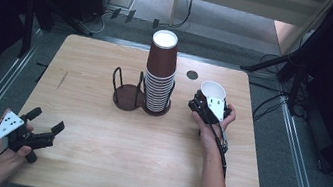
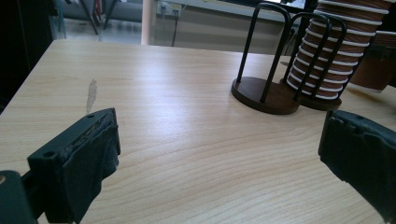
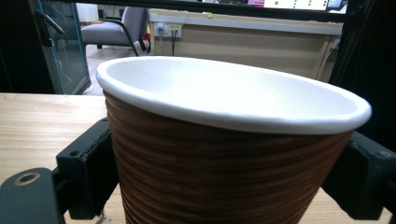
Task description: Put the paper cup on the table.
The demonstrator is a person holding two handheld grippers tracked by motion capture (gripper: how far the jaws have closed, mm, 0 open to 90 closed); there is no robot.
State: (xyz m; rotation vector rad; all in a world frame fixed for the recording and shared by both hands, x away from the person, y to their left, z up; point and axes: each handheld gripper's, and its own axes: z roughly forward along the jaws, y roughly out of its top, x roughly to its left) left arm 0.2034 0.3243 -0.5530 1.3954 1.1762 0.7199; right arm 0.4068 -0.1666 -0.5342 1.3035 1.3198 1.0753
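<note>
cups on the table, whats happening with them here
A person works with a gripper in each hand. The right gripper has a single brown paper cup upright between its jaws, right of a double wire cup holder. One side of the holder carries a tall stack of upside-down cups; the other side is bare. The left gripper sits open near the table's front left corner, holding nothing.

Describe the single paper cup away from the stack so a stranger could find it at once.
Start at the light wooden table and find the tall stack of brown ribbed paper cups in its dark wire holder. To the right, the right gripper has a lone brown ribbed cup between its jaws. Unlike the stacked cups, its white mouth faces up.
</note>
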